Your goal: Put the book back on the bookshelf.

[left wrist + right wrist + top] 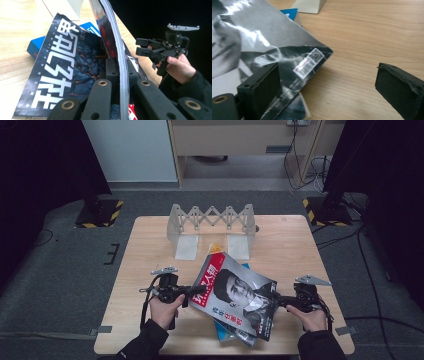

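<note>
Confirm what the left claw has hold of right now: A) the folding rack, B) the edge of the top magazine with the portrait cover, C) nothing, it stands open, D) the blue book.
B: in the left gripper view the left claw is shut on the edge of the top magazine, lifted off the dark magazine beneath.

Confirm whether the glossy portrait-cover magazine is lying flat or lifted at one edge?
Lifted at one edge: the left gripper is shut on the portrait-cover magazine, raising it off the dark-cover magazine underneath.

Glossy portrait-cover magazine (235,292), one edge lifted and tilted, atop a dark magazine (62,72).
</note>
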